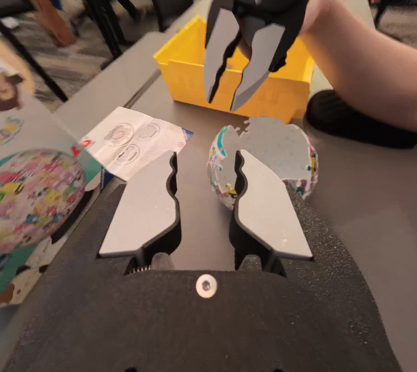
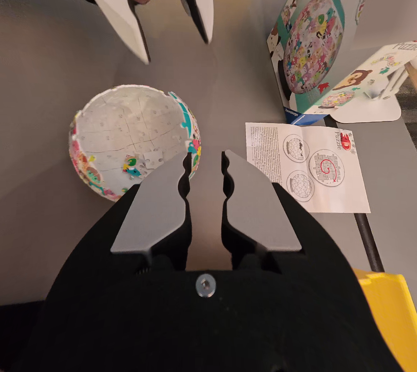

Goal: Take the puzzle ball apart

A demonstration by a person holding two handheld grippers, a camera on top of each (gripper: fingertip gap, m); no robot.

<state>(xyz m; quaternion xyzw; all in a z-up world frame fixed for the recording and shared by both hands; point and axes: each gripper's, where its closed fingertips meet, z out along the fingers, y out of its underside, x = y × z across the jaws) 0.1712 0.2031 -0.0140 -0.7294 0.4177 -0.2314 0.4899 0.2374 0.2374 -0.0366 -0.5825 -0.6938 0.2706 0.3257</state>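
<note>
Left gripper (image 1: 205, 158) and right gripper (image 2: 205, 155) both parted, empty, hovering beside half-open puzzle ball (image 2: 133, 135) on grey table (image 2: 45, 56); yellow bin (image 1: 237, 88) behind, chairs beyond.

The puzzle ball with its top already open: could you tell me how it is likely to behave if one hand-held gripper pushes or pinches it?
The puzzle ball is a thin, hollow shell, so it probably weighs little and would roll or skid on the smooth grey table. Its rim is jagged, with visible seams between pieces, so a pinch there likely pops pieces loose rather than lifting it whole.
</note>
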